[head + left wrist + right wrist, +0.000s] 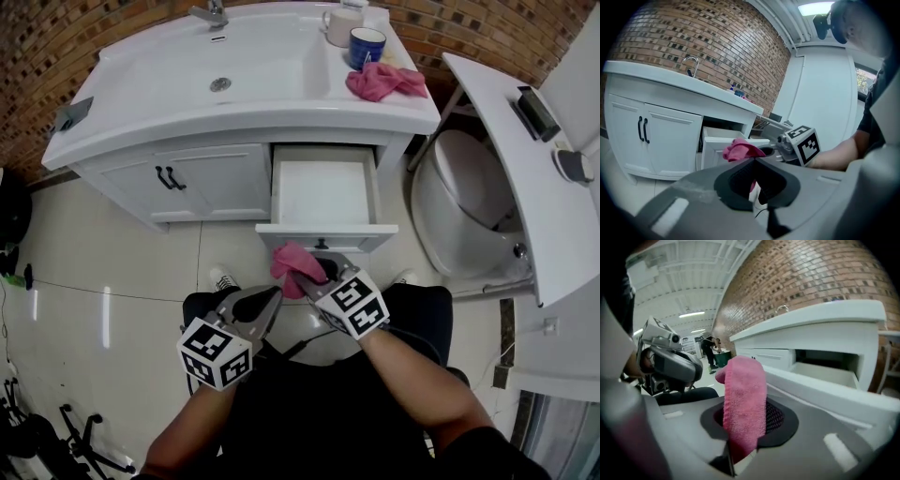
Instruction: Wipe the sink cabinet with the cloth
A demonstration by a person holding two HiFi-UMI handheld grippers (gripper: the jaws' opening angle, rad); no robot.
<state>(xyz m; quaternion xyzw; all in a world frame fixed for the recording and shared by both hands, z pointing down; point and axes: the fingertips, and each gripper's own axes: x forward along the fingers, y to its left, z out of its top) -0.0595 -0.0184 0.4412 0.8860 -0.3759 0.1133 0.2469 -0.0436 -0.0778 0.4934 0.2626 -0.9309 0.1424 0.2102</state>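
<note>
The right gripper (pixel 307 281), at lower centre of the head view, has its fingers (pixel 825 437) clamped on the pink cloth (pixel 744 399). The cloth stands bunched just in front of the open drawer (pixel 323 234) of the sink cabinet (pixel 216 178). The left gripper (pixel 267 305), just left of it, shows fingers (pixel 693 206) closed together with nothing between them, and a second pink cloth (pixel 382 81) lies on the cabinet top at upper right, beside a blue mug (pixel 366 47).

Drawer (pixel 324 192) under countertop (pixel 141 117), right of cabinet doors (pixel 202 183); cups (pixel 366 45) right of basin (pixel 253 70).
</note>
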